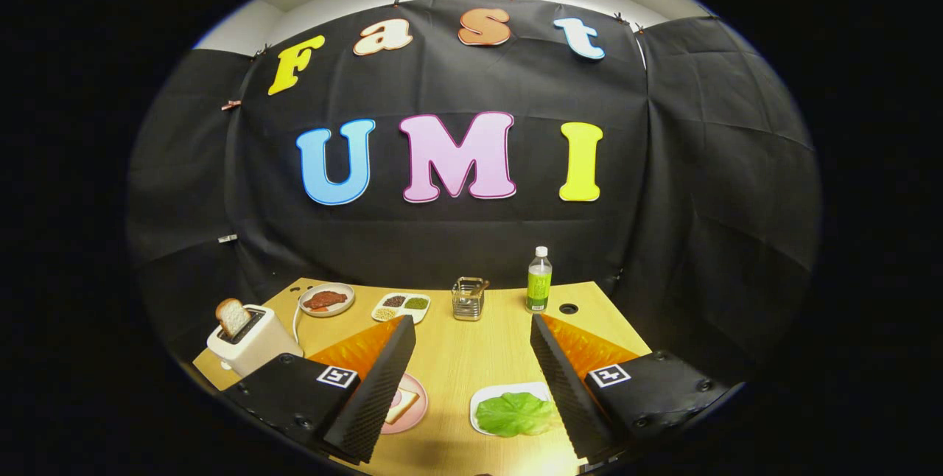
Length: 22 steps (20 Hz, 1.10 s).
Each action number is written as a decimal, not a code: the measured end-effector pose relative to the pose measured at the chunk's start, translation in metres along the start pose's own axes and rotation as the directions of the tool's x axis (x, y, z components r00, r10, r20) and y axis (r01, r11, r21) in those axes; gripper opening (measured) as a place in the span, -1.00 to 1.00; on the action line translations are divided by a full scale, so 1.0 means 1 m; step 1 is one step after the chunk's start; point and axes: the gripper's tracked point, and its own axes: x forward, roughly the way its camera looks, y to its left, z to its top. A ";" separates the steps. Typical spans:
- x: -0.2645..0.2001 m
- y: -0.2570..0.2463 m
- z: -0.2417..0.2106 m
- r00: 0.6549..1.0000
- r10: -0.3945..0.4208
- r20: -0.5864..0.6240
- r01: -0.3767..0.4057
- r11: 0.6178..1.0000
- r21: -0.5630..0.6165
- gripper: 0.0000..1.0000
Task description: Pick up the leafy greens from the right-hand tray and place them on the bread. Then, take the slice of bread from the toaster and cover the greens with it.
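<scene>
The wooden table [457, 358] runs back to the black cloth wall, its far edge curving just behind a row of things: a plate with a reddish piece of food [326, 300] at the far left, a divided dish of small fillings [401, 306] beside it, a small metal rack [468, 298] near the middle, and a green-labelled bottle [538, 279] standing upright to the right, with a round hole [568, 309] in the tabletop just beside it. The white toaster [250, 340] sits close to the table's left edge, a slice of bread [232, 316] standing up out of its slot, tilted a little. Between the back row and the nearer plates lies a broad bare stretch of wood, free for moving. The gripper [471, 395] hangs above the near part of the table with its fingers spread wide, released, gripping nothing and touching nothing. The white tray [490, 396] lies just inside the right finger, partly hidden by it, and the leafy greens [516, 414] rest flat on it, between the fingers but nearer the right one. The pink plate [416, 395] lies against the inner side of the left finger, half covered by it, carrying the bread on the plate [401, 404]. Tray and pink plate are apart, with a strip of bare wood between them. The right side of the table, beyond the right finger, holds nothing up to its edge.
</scene>
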 end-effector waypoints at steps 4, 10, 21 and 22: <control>0.009 -0.016 -0.017 0.999 -0.020 -0.039 0.021 1.000 0.005 0.95; 0.022 -0.029 -0.068 0.986 -0.014 -0.165 0.016 1.000 0.007 0.95; 0.060 -0.048 -0.171 0.913 0.069 -0.402 -0.089 0.996 -0.031 0.95; 0.063 -0.047 -0.183 0.901 0.084 -0.425 -0.105 0.994 -0.026 0.95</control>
